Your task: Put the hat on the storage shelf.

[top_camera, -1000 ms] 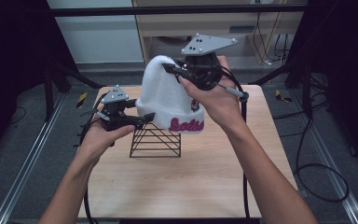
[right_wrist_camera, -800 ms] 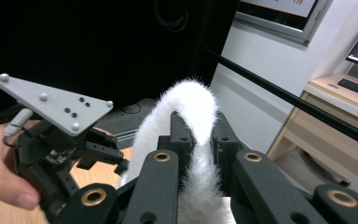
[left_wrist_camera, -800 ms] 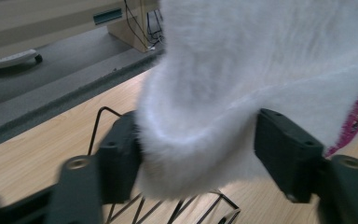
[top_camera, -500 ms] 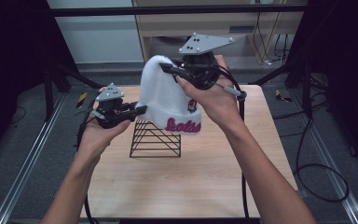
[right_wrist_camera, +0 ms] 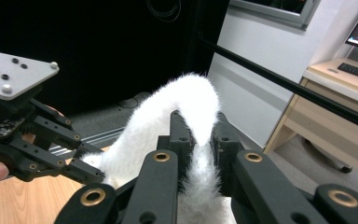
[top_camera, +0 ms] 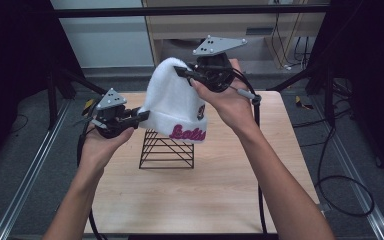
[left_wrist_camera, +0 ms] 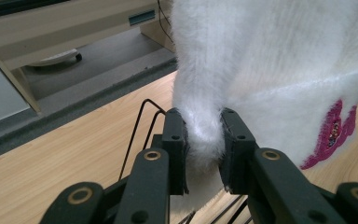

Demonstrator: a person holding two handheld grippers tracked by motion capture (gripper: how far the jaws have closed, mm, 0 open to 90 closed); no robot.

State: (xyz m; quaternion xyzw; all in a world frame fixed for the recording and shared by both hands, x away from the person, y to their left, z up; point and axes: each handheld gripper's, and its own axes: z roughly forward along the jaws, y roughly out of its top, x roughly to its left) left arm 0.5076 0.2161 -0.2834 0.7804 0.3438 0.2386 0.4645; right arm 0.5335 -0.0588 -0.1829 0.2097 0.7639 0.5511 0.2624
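A fluffy white beanie with pink lettering on its cuff hangs in the air above a black wire stand. My left gripper has just closed and is now shut on the hat's lower left edge; its pads pinch a fold of the white beanie. My right gripper is shut on the top of the hat, with the white beanie squeezed between its pads. The left gripper also shows at the left of the right gripper view.
The wooden table spreads in front of the stand. Black frame bars cross behind the hat, with a cabinet beyond. Cables trail from the grippers along the forearms.
The left gripper has risen from beside the wire stand to the hat's lower left edge and closed on it. The right gripper still holds the hat's top.
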